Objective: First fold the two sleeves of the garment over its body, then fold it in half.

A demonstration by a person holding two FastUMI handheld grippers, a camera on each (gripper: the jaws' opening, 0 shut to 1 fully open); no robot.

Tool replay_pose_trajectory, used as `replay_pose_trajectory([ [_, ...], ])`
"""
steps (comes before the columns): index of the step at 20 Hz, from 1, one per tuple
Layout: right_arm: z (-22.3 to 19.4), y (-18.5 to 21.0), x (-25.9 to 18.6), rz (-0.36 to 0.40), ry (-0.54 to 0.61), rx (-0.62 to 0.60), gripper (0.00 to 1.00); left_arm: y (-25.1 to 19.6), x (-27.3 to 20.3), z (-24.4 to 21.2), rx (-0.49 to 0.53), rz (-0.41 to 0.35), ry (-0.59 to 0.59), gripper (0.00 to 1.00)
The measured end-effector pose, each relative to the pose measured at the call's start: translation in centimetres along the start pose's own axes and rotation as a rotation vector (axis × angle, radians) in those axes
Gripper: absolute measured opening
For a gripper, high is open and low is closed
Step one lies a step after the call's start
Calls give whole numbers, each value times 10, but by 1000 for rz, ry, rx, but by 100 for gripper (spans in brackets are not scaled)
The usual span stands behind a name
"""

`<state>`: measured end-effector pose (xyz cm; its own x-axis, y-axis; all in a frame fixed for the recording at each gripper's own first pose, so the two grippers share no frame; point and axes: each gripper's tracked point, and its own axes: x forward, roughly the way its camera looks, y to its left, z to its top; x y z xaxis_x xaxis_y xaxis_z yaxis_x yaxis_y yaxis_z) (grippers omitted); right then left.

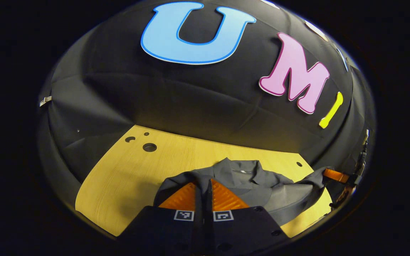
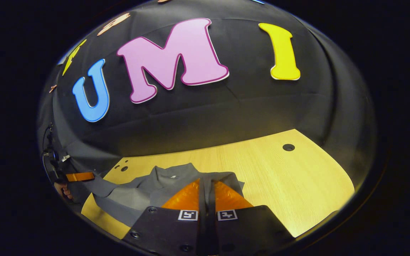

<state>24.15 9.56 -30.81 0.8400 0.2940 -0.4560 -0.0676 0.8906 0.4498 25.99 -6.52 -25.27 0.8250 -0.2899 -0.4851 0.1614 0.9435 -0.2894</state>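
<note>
Fingers [image 1: 185, 197] of both grippers seemingly pinch the garment [image 1: 247, 177]; collar up.

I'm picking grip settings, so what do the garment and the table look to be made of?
Garment: grey woven cloth, matte, probably a light shirt fabric; it drapes and creases softly and has a collar. Table: pale wood or wood-look laminate, smooth with slight sheen; fine straight grain and drilled round holes show.

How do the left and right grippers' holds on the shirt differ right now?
The left gripper pinches a fold that rises over its fingers; the right gripper pinches an edge lying flatter. From the left gripper the shirt spreads rightward; from the right gripper, leftward. Both are closed on grey cloth above the table.
</note>
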Motion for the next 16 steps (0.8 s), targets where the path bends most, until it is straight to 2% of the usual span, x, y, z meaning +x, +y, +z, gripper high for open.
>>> replay_pose_trajectory([
  [1, -3, -4, 9, -9, 4, 5, 5, 3, 9, -2, 1, 5, 5, 5],
  [5, -20, -15, 44, -24, 36, 13, 5, 13, 40, -14, -7, 18, 33, 5],
  [8, -40, -17, 65, -22, 77, -26, 5, 23, 61, -27, 6, 47, 65, 5],
  [9, -46, -19, 70, -29, 92, -29, 5, 24, 68, -30, 11, 55, 73, 2],
  [10, -53, -22, 77, -38, 109, -29, 5, 27, 75, -34, 20, 65, 82, 5],
  [12, -65, -26, 85, -50, 136, -31, 5, 33, 90, -44, 34, 89, 108, 5],
  [16, -93, -37, 99, -82, 205, -32, 7, 42, 108, -79, 67, 128, 219, 9],
])
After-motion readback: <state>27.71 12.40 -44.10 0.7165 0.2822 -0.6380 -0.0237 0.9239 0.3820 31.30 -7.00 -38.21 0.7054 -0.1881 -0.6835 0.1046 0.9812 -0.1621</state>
